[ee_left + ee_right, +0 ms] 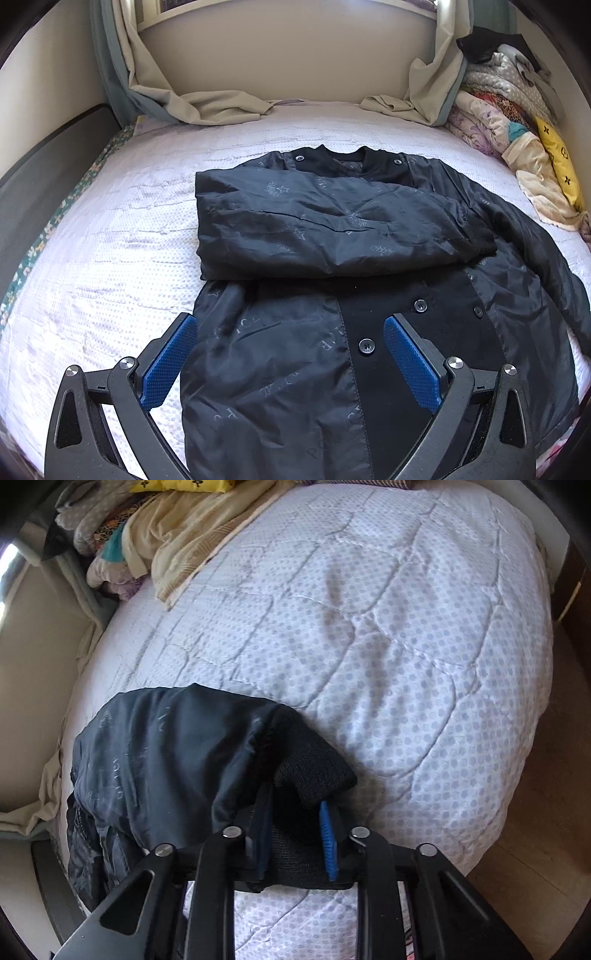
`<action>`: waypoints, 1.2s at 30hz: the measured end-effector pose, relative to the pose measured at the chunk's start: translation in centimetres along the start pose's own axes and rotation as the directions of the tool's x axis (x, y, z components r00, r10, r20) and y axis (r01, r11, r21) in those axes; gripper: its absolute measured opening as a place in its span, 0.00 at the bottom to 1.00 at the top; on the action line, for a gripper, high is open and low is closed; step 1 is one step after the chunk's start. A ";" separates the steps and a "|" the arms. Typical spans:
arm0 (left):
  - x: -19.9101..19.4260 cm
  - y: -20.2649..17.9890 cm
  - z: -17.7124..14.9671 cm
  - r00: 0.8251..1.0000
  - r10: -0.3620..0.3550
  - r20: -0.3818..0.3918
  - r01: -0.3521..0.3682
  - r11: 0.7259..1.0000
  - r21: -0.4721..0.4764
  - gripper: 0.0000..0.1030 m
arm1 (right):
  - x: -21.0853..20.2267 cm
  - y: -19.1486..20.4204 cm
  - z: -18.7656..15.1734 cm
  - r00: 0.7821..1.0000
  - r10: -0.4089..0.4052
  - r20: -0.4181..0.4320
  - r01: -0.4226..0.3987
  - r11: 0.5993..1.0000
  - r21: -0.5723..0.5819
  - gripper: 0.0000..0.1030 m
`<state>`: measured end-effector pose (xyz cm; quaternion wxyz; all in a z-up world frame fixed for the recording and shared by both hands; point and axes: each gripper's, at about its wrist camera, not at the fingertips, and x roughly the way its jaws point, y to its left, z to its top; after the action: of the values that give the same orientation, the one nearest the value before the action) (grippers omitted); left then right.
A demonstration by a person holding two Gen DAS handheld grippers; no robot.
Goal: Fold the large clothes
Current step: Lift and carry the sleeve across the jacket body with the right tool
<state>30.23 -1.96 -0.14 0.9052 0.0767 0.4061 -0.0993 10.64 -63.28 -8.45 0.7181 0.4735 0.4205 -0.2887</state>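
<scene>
A dark jacket (332, 295) lies front-up on the bed (110, 258), collar toward the far wall, with one sleeve (314, 225) folded across its chest. A heap of folded bedding (509, 122) sits at the bed's far right edge. The left gripper (290, 354) hovers just over the jacket's lower front, its blue pads (170, 362) spread wide, with nothing held. In the right wrist view, the right gripper (295, 842) has its jaws drawn nearly together, clamped on the black knit cuff (314, 768) of the other sleeve (166, 746), which bunches up in front of it above the quilted bedcover.
</scene>
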 end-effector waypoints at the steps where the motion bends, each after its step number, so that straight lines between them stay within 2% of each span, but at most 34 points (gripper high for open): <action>1: 0.0 0.1 0.0 1.000 -0.002 0.001 0.002 1.000 -0.004 1.00 | -0.2 0.4 0.0 1.000 0.006 0.011 -0.006 1.000 -0.012 0.12; 5: -0.3 0.5 0.1 1.000 -0.003 0.006 0.003 1.000 -0.014 1.00 | -2.3 2.0 -0.5 0.993 0.041 0.109 -0.031 0.995 -0.096 0.11; 10: -0.5 1.3 0.5 1.000 -0.004 0.013 0.004 0.999 -0.041 1.00 | -5.9 6.5 -2.3 0.961 0.041 0.274 0.039 0.959 -0.280 0.11; 13: -0.7 2.1 0.8 1.000 -0.005 0.020 0.006 0.998 -0.067 1.00 | -8.0 10.3 -4.1 0.941 0.085 0.327 0.054 0.918 -0.394 0.11; 17: -1.0 3.0 1.1 1.000 -0.006 0.027 0.008 0.995 -0.101 1.00 | -10.3 17.2 -6.7 0.921 0.192 0.340 0.029 0.835 -0.549 0.10; 20: -1.2 3.7 1.3 0.999 -0.007 0.032 0.011 0.992 -0.124 1.00 | -11.3 22.9 -9.0 0.904 0.280 0.322 -0.006 0.762 -0.647 0.00; 23: -1.4 4.3 1.4 0.999 -0.007 0.036 0.013 0.989 -0.145 1.00 | -11.5 28.7 -11.6 0.894 0.354 0.274 -0.047 0.683 -0.729 0.00; 24: -1.4 4.6 1.4 0.999 -0.010 0.037 0.015 0.988 -0.156 1.00 | -11.3 31.2 -12.8 0.893 0.375 0.250 -0.058 0.645 -0.762 0.00; 27: -1.4 5.3 1.5 0.999 -0.014 0.036 0.021 0.983 -0.181 1.00 | -9.8 36.2 -15.9 0.900 0.397 0.182 -0.079 0.557 -0.827 0.00; 29: -1.5 5.8 1.6 0.999 -0.016 0.039 0.023 0.981 -0.193 1.00 | -7.9 38.7 -17.9 0.914 0.389 0.115 -0.110 0.510 -0.853 0.00; 33: -1.8 6.7 1.6 0.999 -0.020 0.042 0.029 0.976 -0.217 1.00 | -4.6 40.4 -19.2 0.934 0.357 -0.002 -0.186 0.480 -0.857 0.00; 36: -1.8 6.9 1.6 0.999 -0.019 0.043 0.028 0.976 -0.214 1.00 | -2.2 39.6 -18.6 0.956 0.292 -0.031 -0.172 0.471 -0.865 0.00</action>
<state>31.82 4.60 2.67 0.9151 -0.0281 0.3967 -0.0670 35.63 -30.84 7.14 0.9137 0.0887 0.3955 0.0304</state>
